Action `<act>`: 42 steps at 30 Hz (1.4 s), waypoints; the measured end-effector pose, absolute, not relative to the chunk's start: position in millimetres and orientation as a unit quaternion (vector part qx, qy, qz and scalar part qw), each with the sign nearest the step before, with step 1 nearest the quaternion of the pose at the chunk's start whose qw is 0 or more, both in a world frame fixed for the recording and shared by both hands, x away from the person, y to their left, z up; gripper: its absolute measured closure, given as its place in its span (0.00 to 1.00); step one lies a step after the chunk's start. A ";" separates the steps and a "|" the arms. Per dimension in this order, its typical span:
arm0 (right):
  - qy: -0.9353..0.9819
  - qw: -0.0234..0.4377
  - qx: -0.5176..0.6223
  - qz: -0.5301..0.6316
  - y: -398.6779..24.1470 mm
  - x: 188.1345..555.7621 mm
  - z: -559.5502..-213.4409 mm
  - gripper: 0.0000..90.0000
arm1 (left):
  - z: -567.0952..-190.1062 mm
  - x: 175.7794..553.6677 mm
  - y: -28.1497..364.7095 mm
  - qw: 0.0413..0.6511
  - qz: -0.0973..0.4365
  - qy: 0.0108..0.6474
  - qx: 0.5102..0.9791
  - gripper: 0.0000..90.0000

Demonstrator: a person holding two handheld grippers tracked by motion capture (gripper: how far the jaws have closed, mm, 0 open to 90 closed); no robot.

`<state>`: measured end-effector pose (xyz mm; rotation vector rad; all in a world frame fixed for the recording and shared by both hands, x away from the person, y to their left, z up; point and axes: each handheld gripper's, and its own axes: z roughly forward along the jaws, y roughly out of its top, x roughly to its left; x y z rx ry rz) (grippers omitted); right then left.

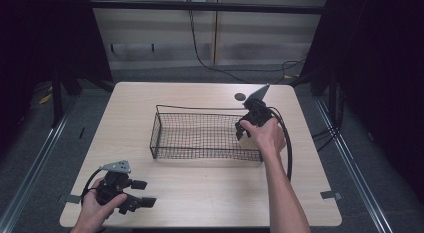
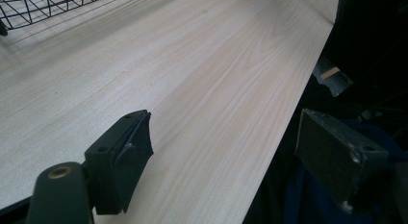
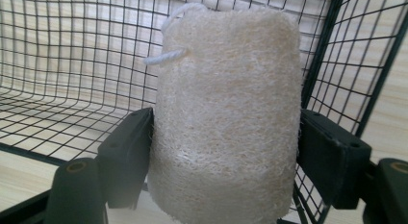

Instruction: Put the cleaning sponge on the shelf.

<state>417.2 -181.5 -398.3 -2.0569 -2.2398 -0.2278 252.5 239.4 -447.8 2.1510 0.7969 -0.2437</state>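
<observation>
My right hand-held gripper is closed on a loofah, one jaw pressing each side, at the right end of the wire basket. The mesh stands close behind the loofah and to its right. A white cord loop sits at its top. My left hand-held gripper is open and holds nothing, near the front left corner of the surface, well apart from the basket. I can read no writing.
</observation>
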 end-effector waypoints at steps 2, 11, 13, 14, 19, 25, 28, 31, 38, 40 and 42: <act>-0.734 0.047 -0.674 -0.070 -181.3 417.5 -401.7 0.28 | -447.8 252.7 239.4 0.405 -0.095 0.316 0.852 0.22; -0.733 0.047 -0.676 -0.058 -181.3 418.9 -416.2 0.28 | -447.9 252.6 239.3 0.407 -0.095 0.317 0.852 0.22; -0.730 0.049 -0.679 -0.057 -181.5 418.7 -419.0 0.28 | -447.9 252.4 239.3 0.407 -0.095 0.317 0.851 0.22; -0.730 0.049 -0.679 -0.057 -181.5 418.7 -419.0 0.28 | -447.9 252.4 239.3 0.407 -0.095 0.317 0.851 0.22; -0.729 0.053 -0.681 -0.050 -182.2 418.5 -429.5 0.28 | -447.8 252.5 239.3 0.407 -0.095 0.317 0.852 0.22; -0.728 0.052 -0.682 -0.051 -182.7 417.0 -435.7 0.28 | -447.7 252.5 239.3 0.407 -0.095 0.316 0.852 0.22; -0.726 0.052 -0.684 -0.048 -183.2 416.5 -438.4 0.28 | -447.8 252.2 238.9 0.406 -0.095 0.317 0.852 0.22; -0.728 0.048 -0.682 -0.045 -181.6 416.4 -439.8 0.27 | -447.8 252.4 239.2 0.406 -0.095 0.316 0.852 0.22; -0.729 0.045 -0.682 -0.037 -178.5 415.5 -440.4 0.27 | -447.7 252.4 239.1 0.406 -0.095 0.316 0.852 0.22; -0.730 0.046 -0.681 -0.036 -177.9 414.9 -439.4 0.27 | -447.6 252.4 239.2 0.407 -0.095 0.316 0.852 0.22; -0.728 0.040 -0.683 -0.037 -177.5 414.1 -439.0 0.27 | -447.3 252.3 239.4 0.407 -0.097 0.315 0.852 0.22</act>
